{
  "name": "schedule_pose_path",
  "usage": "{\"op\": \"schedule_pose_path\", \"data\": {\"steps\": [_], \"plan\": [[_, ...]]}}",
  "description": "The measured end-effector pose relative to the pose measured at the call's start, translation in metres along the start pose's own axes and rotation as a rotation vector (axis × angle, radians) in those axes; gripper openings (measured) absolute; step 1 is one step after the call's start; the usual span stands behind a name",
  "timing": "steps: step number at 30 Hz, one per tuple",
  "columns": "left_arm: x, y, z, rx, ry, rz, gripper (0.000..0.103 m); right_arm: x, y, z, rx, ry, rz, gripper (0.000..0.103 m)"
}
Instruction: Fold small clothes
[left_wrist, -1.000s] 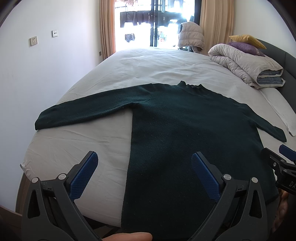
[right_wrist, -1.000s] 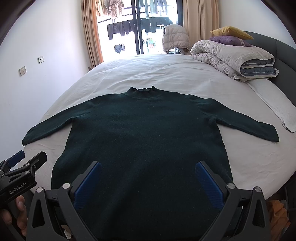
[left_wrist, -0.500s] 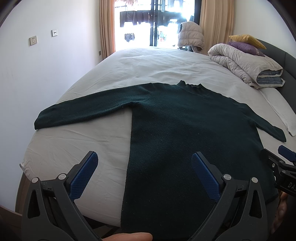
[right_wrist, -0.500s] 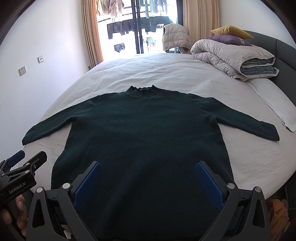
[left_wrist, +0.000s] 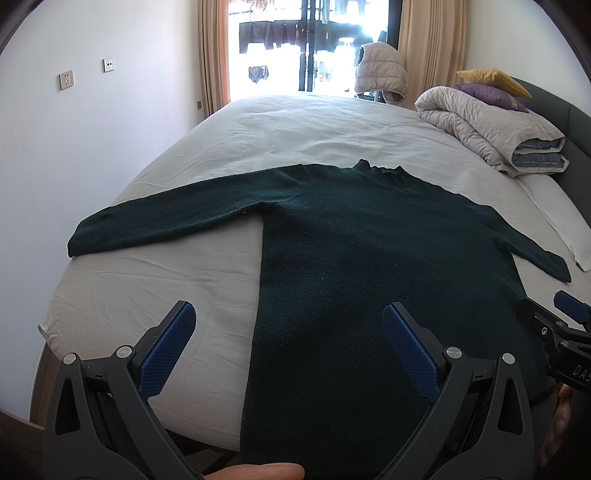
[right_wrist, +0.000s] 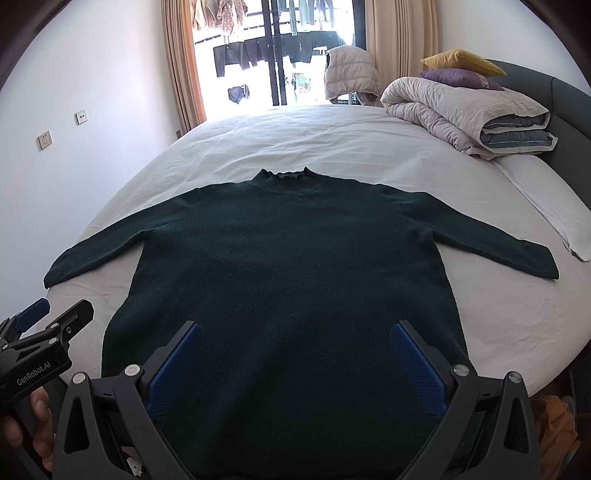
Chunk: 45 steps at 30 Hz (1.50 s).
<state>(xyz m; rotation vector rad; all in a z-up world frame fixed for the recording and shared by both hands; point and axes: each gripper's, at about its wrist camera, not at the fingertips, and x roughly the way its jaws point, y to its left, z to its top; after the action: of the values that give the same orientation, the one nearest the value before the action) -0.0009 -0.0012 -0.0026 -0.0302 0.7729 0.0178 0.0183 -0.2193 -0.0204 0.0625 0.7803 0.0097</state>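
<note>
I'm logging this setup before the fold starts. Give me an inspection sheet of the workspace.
Surface: bed with a white sheet, lightly wrinkled.
Job's things: dark green sweater lies flat, sleeves spread to both sides, collar away from the cameras, hem at the near edge; not folded yet.
Clutter: rolled duvet with a purple cushion and a yellow cushion on top, at the far right of the bed.
Grippers: left hand-held gripper and right hand-held gripper both open, holding nothing, above the hem.
Cables: nothing seen.
Surroundings: balcony door with hanging laundry, curtains, wall sockets.
</note>
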Motion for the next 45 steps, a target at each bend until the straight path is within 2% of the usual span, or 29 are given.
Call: {"op": "schedule_pose_path", "data": {"steps": [45], "plan": [[0.002,-0.001,-0.004,-0.005,0.004,-0.006,0.103,0.003,0.001,-0.008,0.001,0.010,-0.001,0.103]]}}
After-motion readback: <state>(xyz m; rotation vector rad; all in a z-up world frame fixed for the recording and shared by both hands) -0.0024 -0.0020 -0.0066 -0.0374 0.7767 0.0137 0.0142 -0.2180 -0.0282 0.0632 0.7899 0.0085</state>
